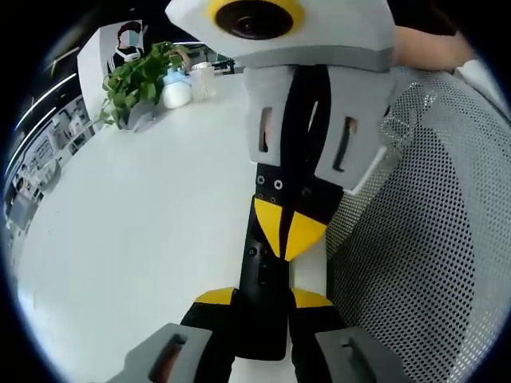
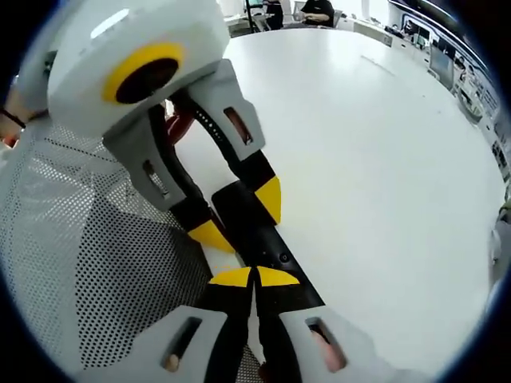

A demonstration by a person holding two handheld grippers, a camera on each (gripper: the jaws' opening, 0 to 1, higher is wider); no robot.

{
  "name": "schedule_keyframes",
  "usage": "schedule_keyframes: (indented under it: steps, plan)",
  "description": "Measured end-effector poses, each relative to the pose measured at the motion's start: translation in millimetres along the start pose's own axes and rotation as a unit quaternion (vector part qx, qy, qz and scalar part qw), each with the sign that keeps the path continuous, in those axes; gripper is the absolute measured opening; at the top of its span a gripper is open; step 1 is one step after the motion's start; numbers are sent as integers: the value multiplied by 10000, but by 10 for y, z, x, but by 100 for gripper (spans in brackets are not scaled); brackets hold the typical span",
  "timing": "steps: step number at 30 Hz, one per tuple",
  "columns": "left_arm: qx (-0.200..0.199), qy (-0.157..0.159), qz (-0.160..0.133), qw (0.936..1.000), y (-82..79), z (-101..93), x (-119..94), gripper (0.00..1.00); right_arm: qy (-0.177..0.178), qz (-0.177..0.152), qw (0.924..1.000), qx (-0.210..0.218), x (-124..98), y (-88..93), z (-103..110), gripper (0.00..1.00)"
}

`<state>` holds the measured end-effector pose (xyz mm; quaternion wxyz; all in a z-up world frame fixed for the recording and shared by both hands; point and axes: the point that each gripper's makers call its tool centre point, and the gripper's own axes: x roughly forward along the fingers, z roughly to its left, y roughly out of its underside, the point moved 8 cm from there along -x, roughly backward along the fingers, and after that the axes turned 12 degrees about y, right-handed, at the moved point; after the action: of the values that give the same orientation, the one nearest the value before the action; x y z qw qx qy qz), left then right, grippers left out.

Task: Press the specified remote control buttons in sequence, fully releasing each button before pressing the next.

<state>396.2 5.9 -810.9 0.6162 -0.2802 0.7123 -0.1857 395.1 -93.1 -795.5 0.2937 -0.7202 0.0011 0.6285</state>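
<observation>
Left gripper view shows a black remote control (image 1: 262,295) at bottom centre on a white table (image 1: 128,231), held between the left gripper (image 1: 263,299)'s yellow-tipped jaws. The right gripper (image 1: 291,231) reaches down from the top, its yellow tips pinched together on the remote's upper end. In the right gripper view the remote (image 2: 255,227) sits at centre, the clenched tips pressing it. One press seems underway; how many remain is unclear.
</observation>
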Motion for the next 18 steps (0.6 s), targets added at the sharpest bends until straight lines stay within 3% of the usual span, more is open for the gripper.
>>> schedule_keyframes:
  steps: [5, 18]
  plan:
    - [-8, 4, 1, 10000, -3, 1, -1, 25, 39, 7, 9999, -138, 15, -1, 9, 0]
    - [-14, 2, -7, 10000, -2, 3, 0, 25, -25, -3, 10000, 6, 19, 7, -9, 0]
